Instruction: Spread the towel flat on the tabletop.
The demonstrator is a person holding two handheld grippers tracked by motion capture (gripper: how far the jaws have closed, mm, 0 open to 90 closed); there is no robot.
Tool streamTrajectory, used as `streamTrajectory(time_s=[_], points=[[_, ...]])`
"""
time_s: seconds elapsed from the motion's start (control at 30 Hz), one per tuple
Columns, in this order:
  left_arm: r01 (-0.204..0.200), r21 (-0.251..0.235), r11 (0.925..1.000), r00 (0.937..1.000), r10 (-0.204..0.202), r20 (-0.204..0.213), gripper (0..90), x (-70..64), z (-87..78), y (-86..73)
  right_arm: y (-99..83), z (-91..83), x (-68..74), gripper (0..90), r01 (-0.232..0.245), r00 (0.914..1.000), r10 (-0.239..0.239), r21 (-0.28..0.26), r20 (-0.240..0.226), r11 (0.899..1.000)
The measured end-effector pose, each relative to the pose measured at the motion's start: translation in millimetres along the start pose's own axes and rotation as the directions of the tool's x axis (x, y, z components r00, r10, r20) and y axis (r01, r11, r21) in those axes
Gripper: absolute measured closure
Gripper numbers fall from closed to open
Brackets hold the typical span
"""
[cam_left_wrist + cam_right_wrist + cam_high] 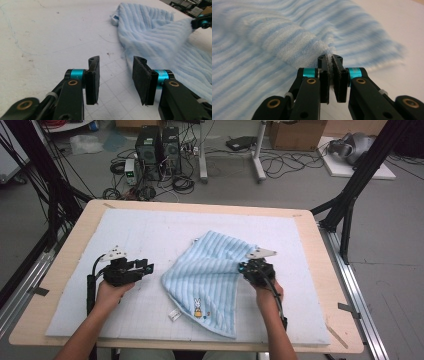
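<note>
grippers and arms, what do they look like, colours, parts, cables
Both the left gripper and the right gripper are black linkages with brass-coloured pivot pins, cyan collars and flat black padded jaws. In the high view each carries a pale grey three-cornered plate on top, and a black cable trails back along each forearm. The forearms are bare, with no sleeves or gloves in sight.

Even bright light; soft shadows; right gripper view background blurred

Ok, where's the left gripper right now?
In the high view the left gripper is over the white mat, jaws open, left of the blue striped towel and apart from it.
</note>
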State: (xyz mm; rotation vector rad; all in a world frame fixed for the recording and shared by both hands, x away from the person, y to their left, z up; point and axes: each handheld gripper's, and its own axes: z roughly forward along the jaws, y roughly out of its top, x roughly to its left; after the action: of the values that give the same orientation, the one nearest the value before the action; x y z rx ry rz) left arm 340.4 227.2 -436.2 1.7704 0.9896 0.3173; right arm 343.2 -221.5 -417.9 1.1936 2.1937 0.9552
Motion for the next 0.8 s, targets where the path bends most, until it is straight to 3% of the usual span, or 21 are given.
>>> streamTrajectory(time_s=[0.13, 0.27, 0.3, 0.37, 0.43, 0.53, 0.63, 0.8], points=[[-0.001, 0.003, 1.0, 1.0, 0.001, 0.005, 57.9, -1.2, 2.3, -0.4, -14.8, -15.2, -26.8, 85.4, -0.068, 0.9924, 0.069, -0.011, 0.102, 0.998], [-0.005, 0.011, 0.9999, 0.9999, 0.005, 0.01, 57.8, -2.8, 3.9, -0.7, -27.9, -17.6, -43.5, 85.2, -0.119, 0.968, 0.112, 0.018, 0.225, 0.993], [-0.004, 0.009, 0.9999, 1.0, 0.004, 0.007, 57.8, -3.2, 4.4, -0.9, -31.0, -17.2, -45.5, 85.2, -0.126, 0.9586, 0.115, 0.028, 0.261, 0.992], [-0.006, 0.012, 0.9999, 0.9999, 0.006, 0.009, 57.8, -3.3, 4.8, -1.1, -36.7, -15.4, -49.5, 84.8, -0.144, 0.9496, 0.125, 0.045, 0.288, 0.989], [-0.008, 0.014, 0.9999, 0.9999, 0.008, 0.011, 57.8, -3.5, 5.5, -1.4, -39.9, -13.5, -49.7, 81.0, -0.163, 0.9481, 0.142, 0.052, 0.285, 0.985], [-0.006, 0.014, 0.9999, 0.9997, 0.006, 0.022, 57.6, -4.8, 8.4, -1.9, -39.8, -17.1, -46.9, 66.7, -0.158, 0.9552, 0.156, -0.012, 0.251, 0.987], [-0.006, 0.017, 0.9998, 0.9995, 0.006, 0.031, 56.6, -7.4, 13.3, -1.7, -37.7, -22.4, -45.1, 56.3, -0.169, 0.9584, 0.181, -0.074, 0.22, 0.983], [-0.005, 0.01, 0.9999, 0.9988, 0.004, 0.049, 50.9, -10.3, 23.6, 6.1, -36.1, -29.2, -44.6, 45.5, -0.184, 0.9555, 0.211, -0.142, 0.206, 0.973]])
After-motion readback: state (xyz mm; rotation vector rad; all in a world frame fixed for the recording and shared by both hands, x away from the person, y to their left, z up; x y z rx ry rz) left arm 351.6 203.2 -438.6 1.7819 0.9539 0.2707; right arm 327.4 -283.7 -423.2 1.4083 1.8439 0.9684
